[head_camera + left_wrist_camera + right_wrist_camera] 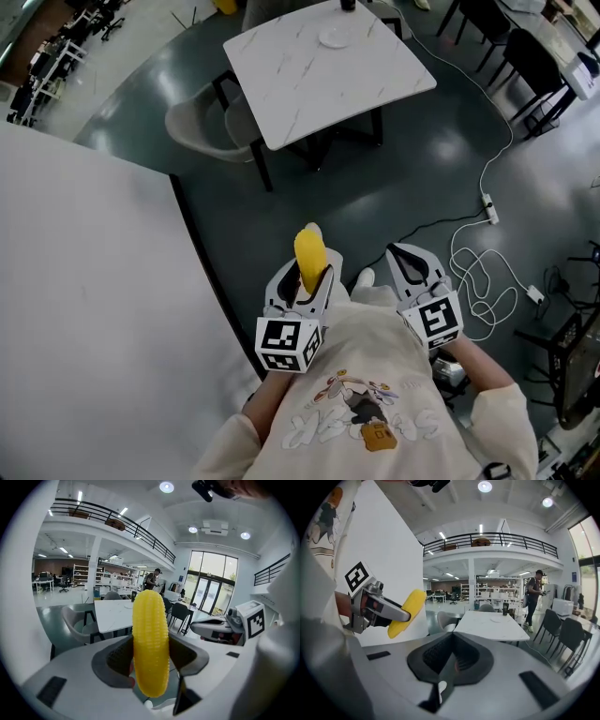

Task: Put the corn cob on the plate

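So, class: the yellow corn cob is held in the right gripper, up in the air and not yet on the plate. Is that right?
Not quite. The corn cob is held in the left gripper, not the right one: the left gripper view shows its jaws closed on the cob. The right gripper holds nothing. The rest stands: the cob is in the air, not yet on the plate.

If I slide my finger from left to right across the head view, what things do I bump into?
First the big white tabletop → left gripper, its jaws shut on the corn cob → right gripper, holding nothing → white cable on the floor.
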